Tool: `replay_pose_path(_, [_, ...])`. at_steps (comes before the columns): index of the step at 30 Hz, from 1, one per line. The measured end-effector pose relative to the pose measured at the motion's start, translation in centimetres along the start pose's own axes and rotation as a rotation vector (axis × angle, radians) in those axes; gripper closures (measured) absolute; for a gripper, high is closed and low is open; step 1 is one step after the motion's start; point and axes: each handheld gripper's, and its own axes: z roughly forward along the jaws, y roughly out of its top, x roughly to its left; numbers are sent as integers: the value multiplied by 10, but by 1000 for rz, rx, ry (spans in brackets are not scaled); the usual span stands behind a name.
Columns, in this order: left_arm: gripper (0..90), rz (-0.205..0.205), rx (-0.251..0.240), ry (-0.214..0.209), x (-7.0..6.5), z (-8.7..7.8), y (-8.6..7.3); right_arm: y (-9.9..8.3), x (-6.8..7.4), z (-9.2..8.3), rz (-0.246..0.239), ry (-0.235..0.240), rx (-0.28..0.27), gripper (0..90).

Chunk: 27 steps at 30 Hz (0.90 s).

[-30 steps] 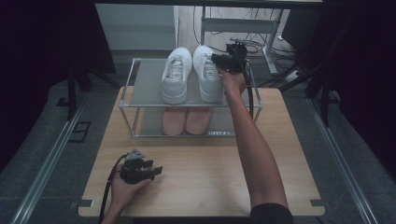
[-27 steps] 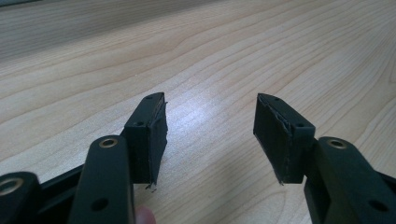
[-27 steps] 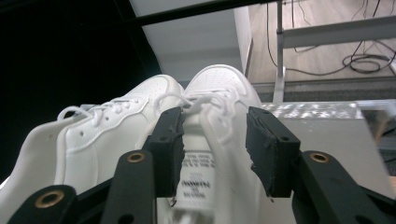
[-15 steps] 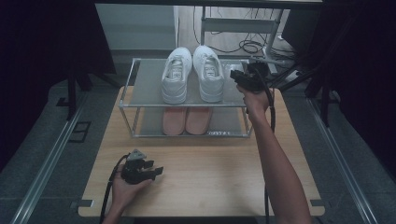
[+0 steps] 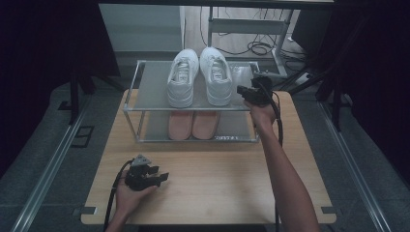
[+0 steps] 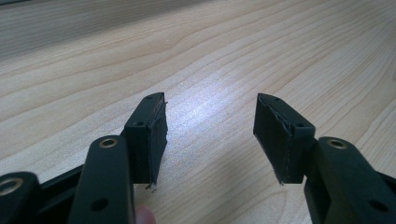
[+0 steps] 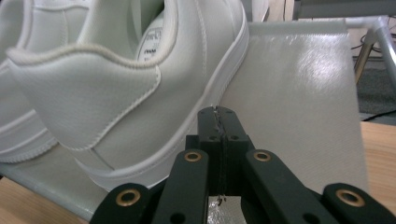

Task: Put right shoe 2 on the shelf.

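Right gripper view: right tongs point(image 7: 219, 122) shut, empty, just closed, beside the right white shoe point(image 7: 140, 88).
Shoe's long axis apparently runs away from them; left tongs point(image 6: 210, 135) open, idle on the worktop point(image 6: 224, 56).

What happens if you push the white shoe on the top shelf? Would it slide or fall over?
The white shoe would probably slide rather than tip: it sits flat on its wide sole. The top shelf looks smooth and shiny, so it may slip easily. Its heel looks padded yet firm, so it should hold its shape. The right gripper, fingers shut, sits beside that heel.
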Motion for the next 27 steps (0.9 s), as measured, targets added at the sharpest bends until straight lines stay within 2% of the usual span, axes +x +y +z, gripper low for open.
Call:
replay_pose_path(10, [451,-2,0,0,0,0,0,-3,5,9,-29,-10,22,898])
replay_pose_path(27, [451,-2,-1,0,1,-1,0,-4,11,19,-46,-29,40,899])
